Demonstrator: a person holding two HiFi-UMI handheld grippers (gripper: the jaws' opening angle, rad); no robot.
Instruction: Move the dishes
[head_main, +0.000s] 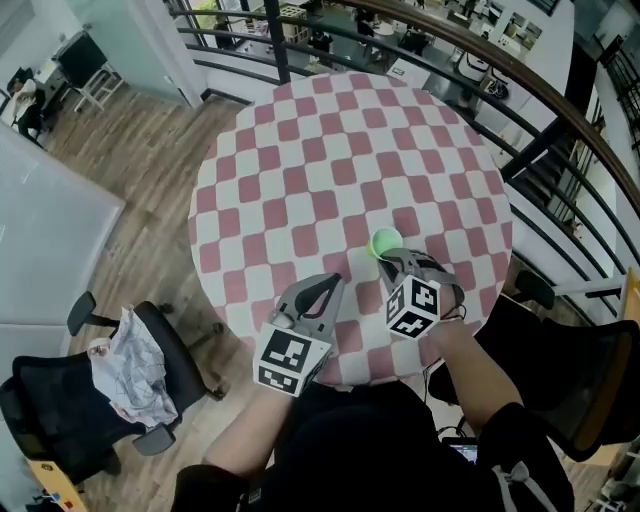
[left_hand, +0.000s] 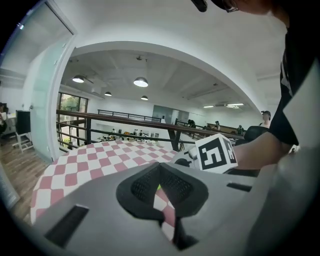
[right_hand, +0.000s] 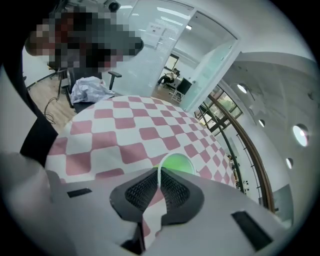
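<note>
R gripper (head_main: 390, 260): fingers nearly closed, clamped on the near rim of small round green bowl (head_main: 385, 241), at near side of pink-and-white checked tabletop (head_main: 330, 150). L gripper (head_main: 334, 282): fingers pressed together, empty, just left of bowl.

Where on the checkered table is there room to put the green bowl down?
Almost anywhere. The checkered table is bare across its far half by the railing and its left side. Only the near edge is crowded: the green bowl, the right gripper pinching its rim, the left gripper beside it.
</note>
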